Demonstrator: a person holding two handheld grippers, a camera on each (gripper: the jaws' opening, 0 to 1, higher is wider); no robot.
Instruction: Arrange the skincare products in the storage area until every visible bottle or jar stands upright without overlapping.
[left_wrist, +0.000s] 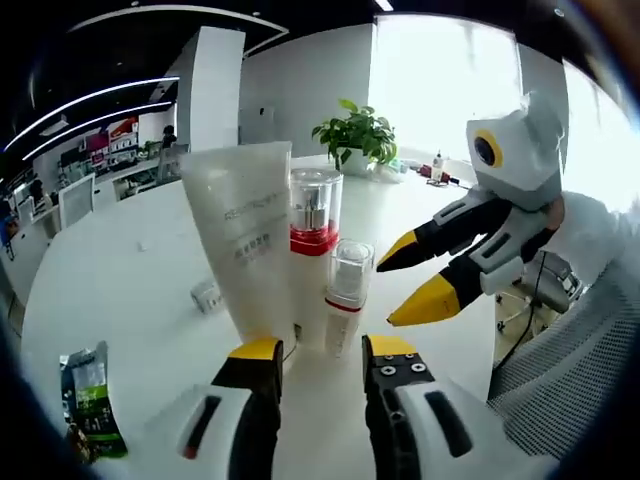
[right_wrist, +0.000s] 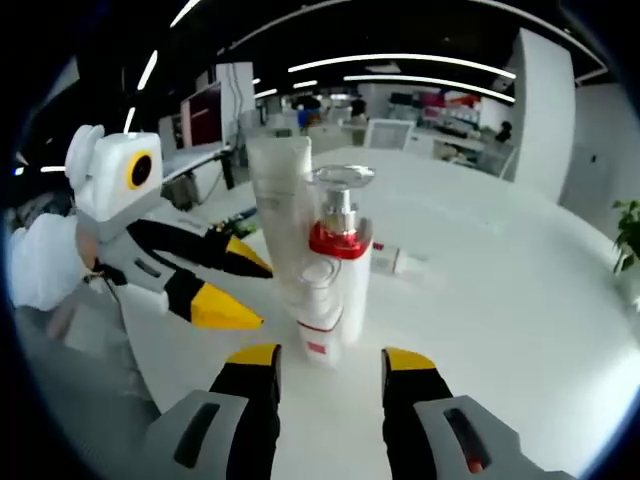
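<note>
Three skincare products stand upright close together on the white table (left_wrist: 130, 260): a tall translucent tube (left_wrist: 245, 240), a white pump bottle with a red band and clear cap (left_wrist: 315, 235), and a small white bottle with a clear cap (left_wrist: 347, 295). My left gripper (left_wrist: 323, 350) is open just in front of them, holding nothing. My right gripper (left_wrist: 412, 280) comes in from the right, open, its yellow tips beside the small bottle. In the right gripper view the tube (right_wrist: 283, 195), pump bottle (right_wrist: 340, 250) and small bottle (right_wrist: 316, 325) stand ahead of my open right gripper (right_wrist: 330, 358); the left gripper (right_wrist: 238, 288) is at the left.
A small white item (left_wrist: 205, 295) lies flat on the table behind the tube, also seen as the small white item (right_wrist: 400, 262). A green packet (left_wrist: 92, 400) lies near the table's left edge. A potted plant (left_wrist: 355, 135) stands at the far side. A person's sleeve (left_wrist: 590, 240) is at right.
</note>
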